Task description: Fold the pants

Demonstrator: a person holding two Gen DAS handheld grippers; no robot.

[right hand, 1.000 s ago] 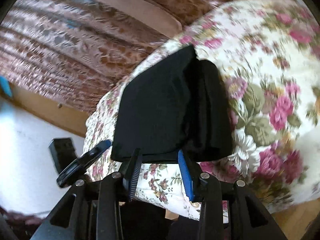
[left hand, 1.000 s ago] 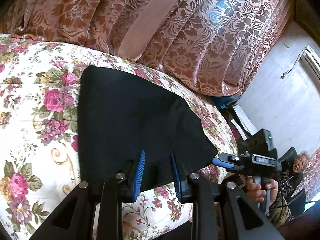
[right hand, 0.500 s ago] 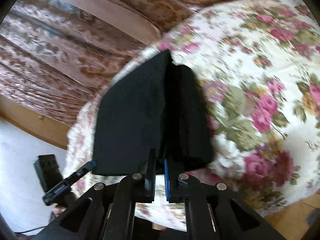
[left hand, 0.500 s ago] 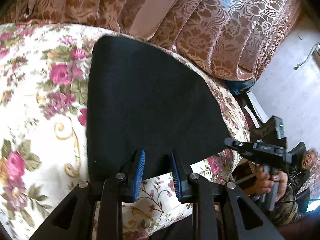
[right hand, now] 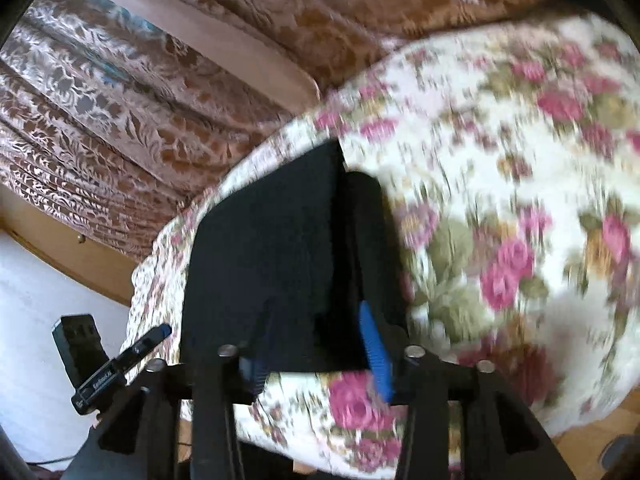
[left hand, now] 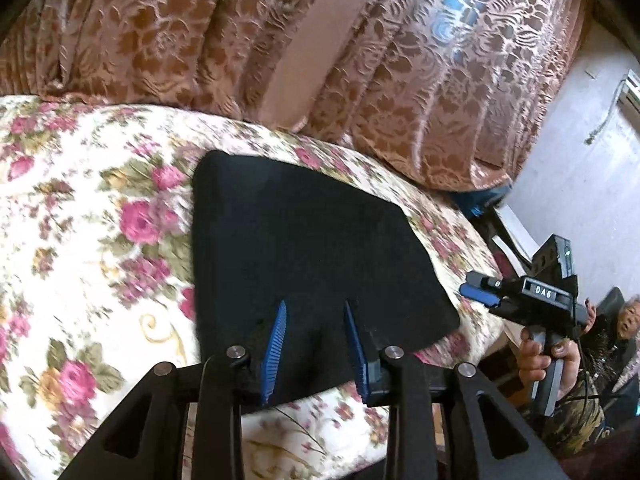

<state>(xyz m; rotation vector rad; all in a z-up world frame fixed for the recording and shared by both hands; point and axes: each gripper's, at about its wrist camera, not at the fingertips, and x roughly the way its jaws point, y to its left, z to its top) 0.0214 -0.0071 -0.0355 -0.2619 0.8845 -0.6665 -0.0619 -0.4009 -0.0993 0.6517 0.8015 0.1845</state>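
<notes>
While both sets of jaws are opening, left gripper [left hand: 314, 346] and right gripper [right hand: 316, 344] should back off the folded pants [left hand: 304, 248] at the bed's [left hand: 80, 264] near edge (nothing pinched) without snagging.

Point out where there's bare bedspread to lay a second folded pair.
Free: the wide floral bedspread on the side of the folded black pants away from the bed's end, reaching back to the brown curtain. Crowded: the near edge, where the left gripper and right gripper, jaws opening, hover over the pants.

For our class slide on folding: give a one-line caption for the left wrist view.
Left tool opening over folded black pants on a floral bedspread.
</notes>
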